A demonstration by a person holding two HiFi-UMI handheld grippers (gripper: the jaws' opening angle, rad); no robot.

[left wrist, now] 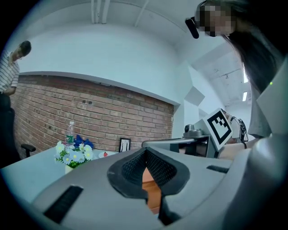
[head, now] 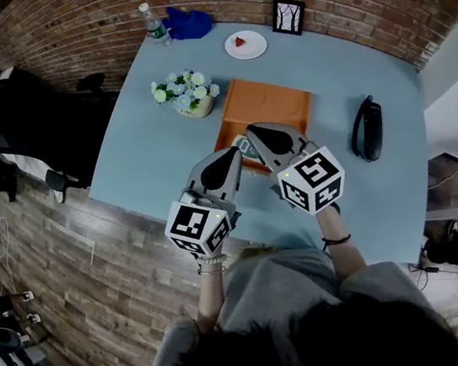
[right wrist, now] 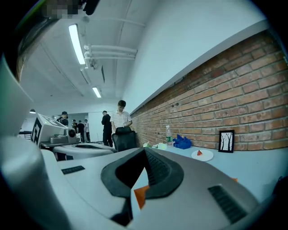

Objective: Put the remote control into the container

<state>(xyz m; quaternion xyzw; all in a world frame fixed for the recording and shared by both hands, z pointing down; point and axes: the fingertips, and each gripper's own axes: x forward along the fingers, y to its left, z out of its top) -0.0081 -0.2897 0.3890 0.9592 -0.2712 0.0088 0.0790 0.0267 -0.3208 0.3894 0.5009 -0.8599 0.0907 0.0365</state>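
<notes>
Fingers [left wrist: 134,170] of the left gripper [head: 232,157] are pressing together at their tips with nothing between them, and a strip of the orange rectangular container [head: 272,99] is showing through the slot below. That gripper's view is also taking in the pot of white and blue flowers [left wrist: 72,155] and the red brick wall [left wrist: 90,108], but not the remote. Only the head view is showing the pale grey, button-faced remote control [head: 247,149]. It is lying inside the container at its near edge, peeking out between the two gripper noses. Both its ends are covered, so its long axis and heading cannot be told. Fingers [right wrist: 158,167] of the right gripper [head: 261,134] are likewise meeting and gripping nothing, and its view alone is catching standing people [right wrist: 120,119]. Farther right, a black curved handset-shaped thing [head: 367,127] is lying on the light blue table [head: 147,147].
</notes>
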